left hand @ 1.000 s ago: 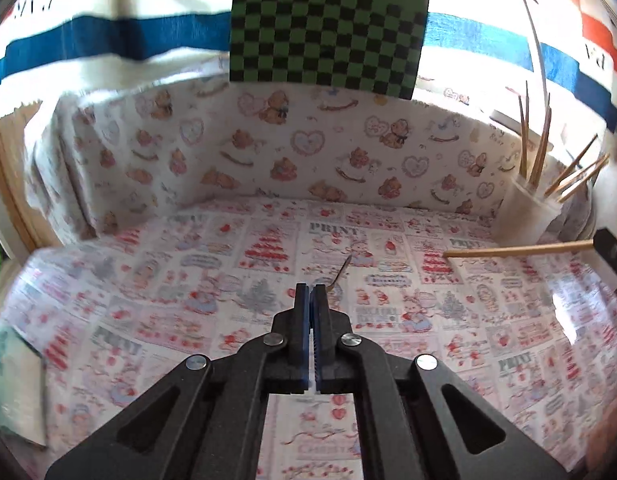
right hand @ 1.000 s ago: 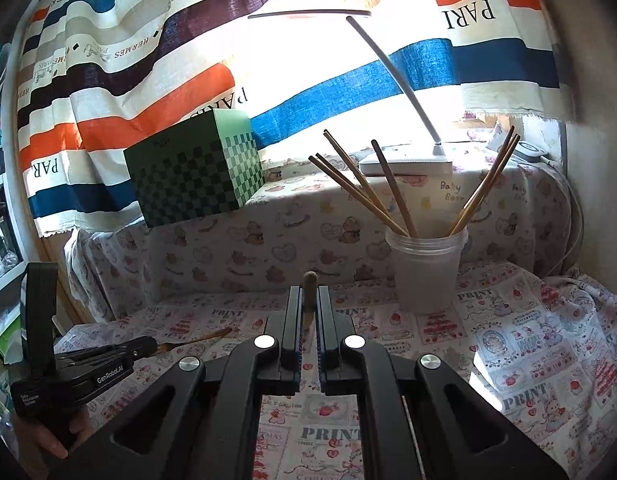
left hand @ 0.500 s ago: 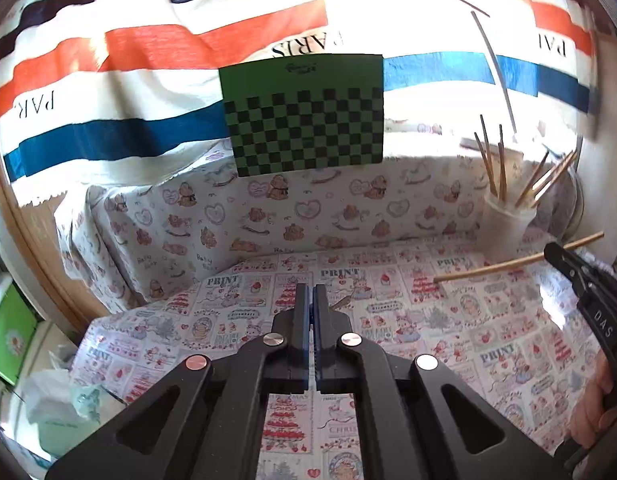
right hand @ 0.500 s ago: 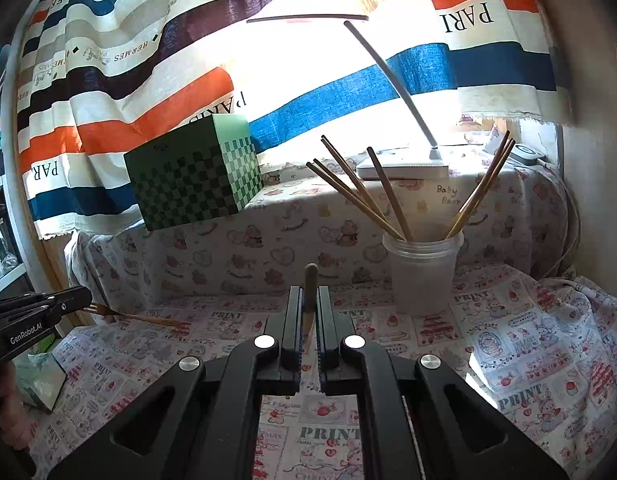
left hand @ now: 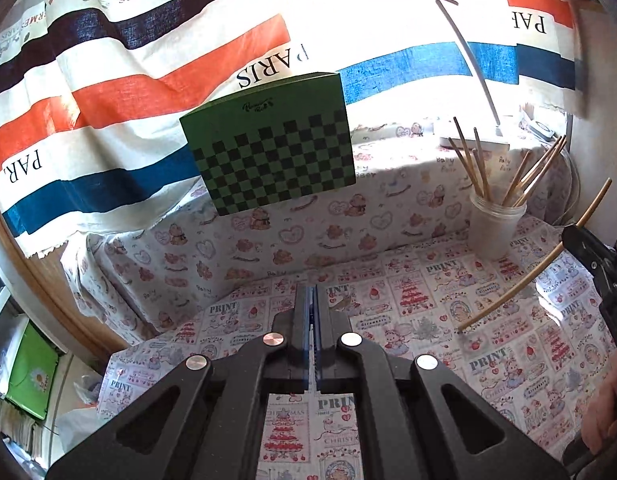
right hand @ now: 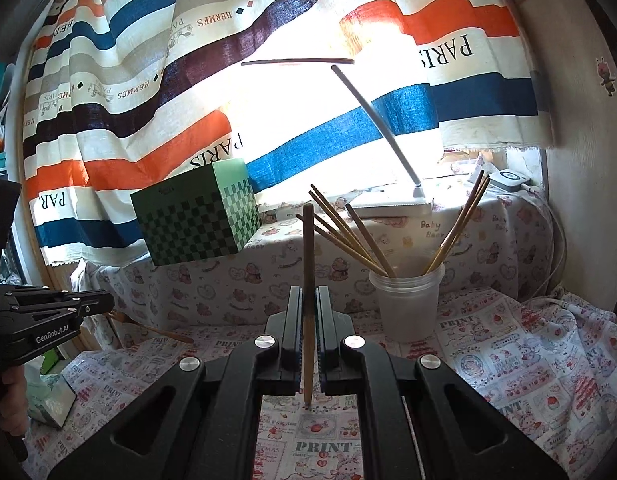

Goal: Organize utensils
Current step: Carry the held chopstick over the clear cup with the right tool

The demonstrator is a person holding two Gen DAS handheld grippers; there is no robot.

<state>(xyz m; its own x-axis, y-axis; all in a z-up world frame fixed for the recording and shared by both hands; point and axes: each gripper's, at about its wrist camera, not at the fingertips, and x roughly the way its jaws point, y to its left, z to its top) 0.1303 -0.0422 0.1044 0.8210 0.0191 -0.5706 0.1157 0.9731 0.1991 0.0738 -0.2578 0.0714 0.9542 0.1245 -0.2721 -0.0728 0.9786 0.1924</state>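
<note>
The right gripper [right hand: 308, 292] is clenched on one chopstick [right hand: 308, 264]. The jaws pinch it low down, so most of it sticks up toward 12 o'clock and only a short end hangs under them. I think it is held this way so the low end can go into the cup first.

The cup [right hand: 406, 304] stands on the cloth [right hand: 528, 360], at 3 o'clock from the right gripper and near it. More chopsticks already lean in the cup. Some tip toward 11 o'clock and some toward 1 o'clock. They lean because the cup is wide and they are thin. So the cup looks like the home for the sticks.

The left gripper [right hand: 110, 303] is at 9 o'clock in the right view. Its jaws are shut tight. A thin wooden utensil [right hand: 156, 330] sticks out from its tip toward 4 o'clock, so it seems to be pinched by one end. It may be a fork, but it is too small to tell. It hangs above the cloth, well apart from the cup.

A green box [right hand: 196, 220] sits on the ledge at 10 o'clock, and a lamp [right hand: 388, 136] leans over the cup. Both are out of the way.

I think the chopstick goes in next. The sticks in the cup lean wide, so it could bump them.
</note>
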